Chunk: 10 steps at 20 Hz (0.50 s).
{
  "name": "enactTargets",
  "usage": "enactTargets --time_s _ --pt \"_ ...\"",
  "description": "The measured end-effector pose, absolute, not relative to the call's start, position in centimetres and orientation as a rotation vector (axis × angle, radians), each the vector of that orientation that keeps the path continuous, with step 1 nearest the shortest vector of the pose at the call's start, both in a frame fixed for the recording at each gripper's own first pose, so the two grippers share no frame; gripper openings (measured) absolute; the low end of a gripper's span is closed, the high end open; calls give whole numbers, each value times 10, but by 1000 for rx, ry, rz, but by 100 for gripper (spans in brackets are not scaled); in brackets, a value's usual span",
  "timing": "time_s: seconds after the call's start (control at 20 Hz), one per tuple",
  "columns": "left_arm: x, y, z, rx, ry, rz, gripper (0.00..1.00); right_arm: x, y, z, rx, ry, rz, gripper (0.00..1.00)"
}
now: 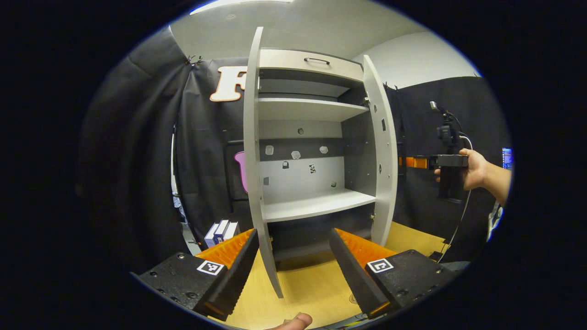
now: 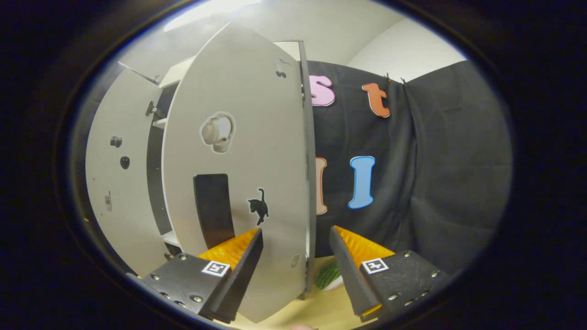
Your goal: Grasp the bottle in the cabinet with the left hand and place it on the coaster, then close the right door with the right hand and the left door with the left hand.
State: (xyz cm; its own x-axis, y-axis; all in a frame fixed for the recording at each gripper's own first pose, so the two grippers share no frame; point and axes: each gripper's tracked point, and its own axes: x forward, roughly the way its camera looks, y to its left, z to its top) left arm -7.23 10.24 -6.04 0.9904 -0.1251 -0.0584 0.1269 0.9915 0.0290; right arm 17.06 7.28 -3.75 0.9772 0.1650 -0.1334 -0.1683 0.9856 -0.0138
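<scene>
Between flat grey doors (image 1: pixel 253 137), smooth bare shelves (image 1: pixel 316 205).

This is a staged recording booth in a lab or office room, not a lived-in home. Black cloth (image 1: pixel 137 151) hangs as the wall on the left, right and far sides, clipped up below a plain white wall (image 1: pixel 422 57) and ceiling (image 1: pixel 321 23). A small grey cabinet (image 1: pixel 312 151) with stickers stands on a bare wooden table (image 1: pixel 312 284), and at the far right a screen (image 1: pixel 506 158) glows.
</scene>
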Motion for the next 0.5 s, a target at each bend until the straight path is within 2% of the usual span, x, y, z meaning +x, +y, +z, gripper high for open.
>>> enactTargets --time_s 0.15,0.2,0.3,0.4,0.5 --pt "-62 115 -65 28 62 -128 98 171 82 -47 -38 140 151 95" --pt "-62 122 -65 22 59 -114 97 170 81 -51 -50 148 129 92" --pt "-63 137 -69 15 69 -97 97 163 84 -57 -66 139 117 96" --pt "-64 157 -70 21 76 -75 100 149 95 -68 -56 144 141 95" --pt "-63 180 -72 23 83 -42 97 131 104 -79 -55 155 176 95"
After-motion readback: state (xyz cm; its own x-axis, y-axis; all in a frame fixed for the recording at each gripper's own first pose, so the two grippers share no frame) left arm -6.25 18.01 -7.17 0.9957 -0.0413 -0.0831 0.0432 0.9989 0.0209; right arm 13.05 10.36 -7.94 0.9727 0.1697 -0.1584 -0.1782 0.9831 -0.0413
